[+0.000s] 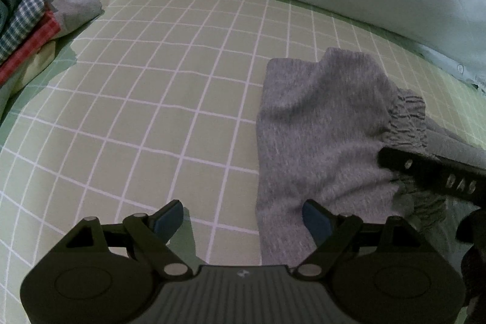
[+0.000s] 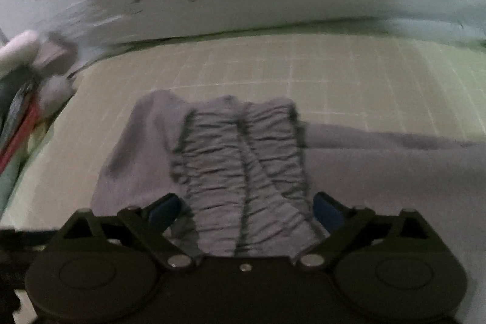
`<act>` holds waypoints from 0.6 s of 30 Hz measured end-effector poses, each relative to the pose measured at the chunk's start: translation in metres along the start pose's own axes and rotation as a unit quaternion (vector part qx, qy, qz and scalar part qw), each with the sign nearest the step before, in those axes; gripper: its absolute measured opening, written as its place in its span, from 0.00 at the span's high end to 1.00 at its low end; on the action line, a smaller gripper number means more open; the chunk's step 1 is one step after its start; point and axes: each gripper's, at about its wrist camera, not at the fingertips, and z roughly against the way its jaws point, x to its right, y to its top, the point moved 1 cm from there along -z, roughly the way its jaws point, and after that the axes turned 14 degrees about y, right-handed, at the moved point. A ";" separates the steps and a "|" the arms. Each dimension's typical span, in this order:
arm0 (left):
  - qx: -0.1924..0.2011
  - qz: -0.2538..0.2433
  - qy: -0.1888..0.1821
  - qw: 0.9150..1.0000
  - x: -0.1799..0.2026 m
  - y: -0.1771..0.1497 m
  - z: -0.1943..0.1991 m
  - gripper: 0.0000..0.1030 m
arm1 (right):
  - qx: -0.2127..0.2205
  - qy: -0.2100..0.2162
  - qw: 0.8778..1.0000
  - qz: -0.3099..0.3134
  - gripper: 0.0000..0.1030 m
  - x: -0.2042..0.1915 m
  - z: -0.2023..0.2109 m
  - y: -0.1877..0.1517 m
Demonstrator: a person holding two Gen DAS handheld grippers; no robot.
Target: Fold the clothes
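Both jaws wide; grey garment (ruched waistband) lies between the right gripper's.

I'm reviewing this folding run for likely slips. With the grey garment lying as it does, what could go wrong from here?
1. The right gripper straddles the bunched waistband with open fingers; closing here may grab several layers and drag the fold crooked.
2. The left gripper sits over the garment edge, one finger over bare sheet; it may pinch sheet too.
3. The right-wrist view is blurred, so aim may be off.
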 end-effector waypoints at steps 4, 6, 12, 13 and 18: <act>-0.001 -0.001 -0.001 1.000 0.001 0.000 -0.001 0.15 | -0.009 0.001 0.999 0.039 0.50 -0.007 0.003 0.002; 0.004 -0.005 0.001 1.000 0.002 0.001 0.001 0.15 | -0.008 0.016 0.999 0.038 0.55 -0.007 0.009 0.004; 0.020 -0.022 -0.001 1.000 0.007 0.000 0.009 0.15 | 0.024 -0.012 0.992 0.127 0.60 -0.035 0.037 0.009; 0.022 -0.025 -0.002 0.999 0.008 0.000 0.010 0.15 | 0.033 -0.017 0.989 0.143 0.61 -0.041 0.044 0.011; 0.030 -0.037 -0.012 0.999 0.013 0.001 0.016 0.15 | 0.074 -0.043 0.984 0.155 0.61 -0.045 0.083 0.012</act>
